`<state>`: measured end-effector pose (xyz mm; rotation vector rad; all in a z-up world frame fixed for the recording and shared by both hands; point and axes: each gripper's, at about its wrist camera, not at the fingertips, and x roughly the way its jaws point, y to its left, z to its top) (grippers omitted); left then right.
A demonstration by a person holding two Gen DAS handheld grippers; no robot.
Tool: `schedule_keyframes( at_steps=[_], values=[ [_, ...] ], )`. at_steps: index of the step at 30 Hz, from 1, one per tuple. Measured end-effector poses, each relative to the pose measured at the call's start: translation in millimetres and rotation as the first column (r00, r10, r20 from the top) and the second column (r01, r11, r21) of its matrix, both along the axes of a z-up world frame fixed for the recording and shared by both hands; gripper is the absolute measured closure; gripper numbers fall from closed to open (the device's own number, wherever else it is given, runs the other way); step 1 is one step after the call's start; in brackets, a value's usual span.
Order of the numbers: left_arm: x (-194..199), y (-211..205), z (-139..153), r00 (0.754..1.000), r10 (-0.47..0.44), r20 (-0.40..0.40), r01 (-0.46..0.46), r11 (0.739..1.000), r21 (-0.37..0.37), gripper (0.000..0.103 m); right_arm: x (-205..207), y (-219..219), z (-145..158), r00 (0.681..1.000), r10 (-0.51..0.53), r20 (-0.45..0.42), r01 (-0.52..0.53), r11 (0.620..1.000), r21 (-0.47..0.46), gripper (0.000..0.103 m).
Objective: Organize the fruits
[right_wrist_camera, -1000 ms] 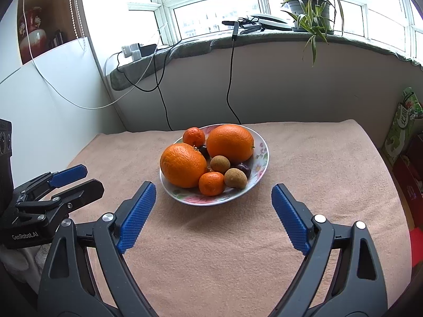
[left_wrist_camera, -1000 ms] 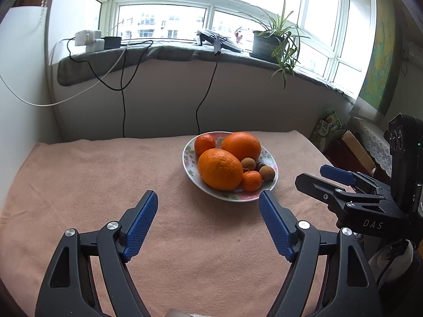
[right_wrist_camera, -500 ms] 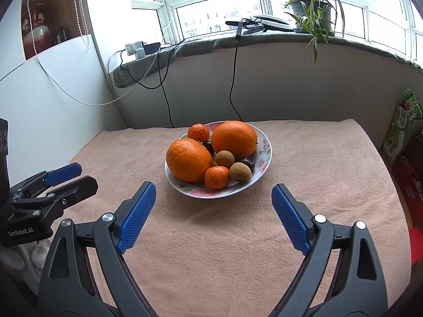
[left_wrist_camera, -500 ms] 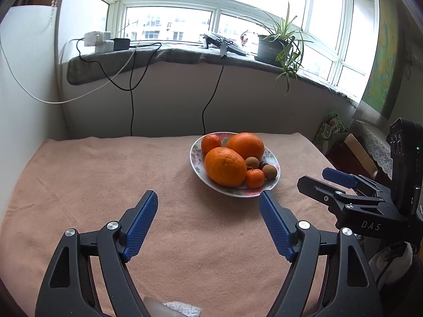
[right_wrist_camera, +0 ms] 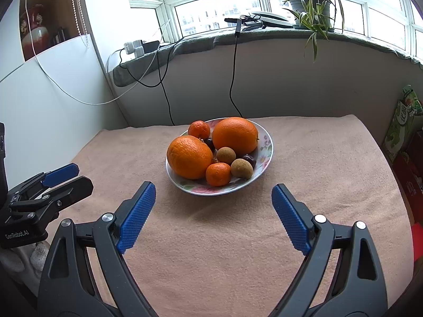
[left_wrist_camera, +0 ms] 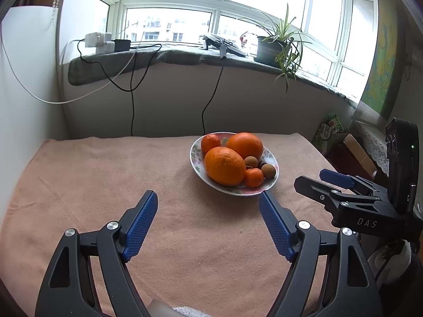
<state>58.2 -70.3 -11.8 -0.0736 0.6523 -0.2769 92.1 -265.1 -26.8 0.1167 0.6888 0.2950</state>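
- Plate point(right_wrist_camera: 265, 155), floral rim, sits on the pink cloth point(right_wrist_camera: 317, 185) toward the far middle of the table, ahead of both tools.
- On it: two big oranges, front one point(right_wrist_camera: 189, 157) and back one point(right_wrist_camera: 235, 134), touching or nearly so; two small mandarins, one at the back point(right_wrist_camera: 199, 129), one at the front point(right_wrist_camera: 218, 174); two tan longan-like fruits point(right_wrist_camera: 241, 168) side by side; a couple of dark small fruits tucked between, too hidden to name.
- Progress, my read: all fruit in view is on the plate and none lies loose on the cloth. Either the sort is finished or it hasn't begun; I can't tell which, and I see no second dish to sort into.
- My right gripper point(right_wrist_camera: 214, 196) hangs short of the plate's near rim, jaws spread wide, nothing between them.
- My left gripper point(left_wrist_camera: 208, 199) sits nearer the left of the plate, its right pad close to the rim in the left view; contact unclear. Jaws wide, empty.
- Each tool shows in the other's view, well apart.
- Around: windowsill behind with a potted plant point(right_wrist_camera: 312, 8), chargers point(right_wrist_camera: 134, 47), and cables point(right_wrist_camera: 234, 79) dropping down the wall to the table's back edge. Boxes and a green packet point(right_wrist_camera: 401, 121) off the right side.
- In the way: nothing between tools and plate. Round fruit packed tight; lifting one big orange may set the small ones rolling.
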Motion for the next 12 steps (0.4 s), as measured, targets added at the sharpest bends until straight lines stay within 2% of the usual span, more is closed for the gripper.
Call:
schedule_keyframes(
  at_steps=[12],
  values=[
    [-1.5,-0.6,-1.5,1.0,-0.009,0.01,0.009,1.0,0.007,0.024,-2.0,-1.8,-5.4,1.0,-0.019,-0.016,0.019,1.0,0.005,0.011]
  ],
)
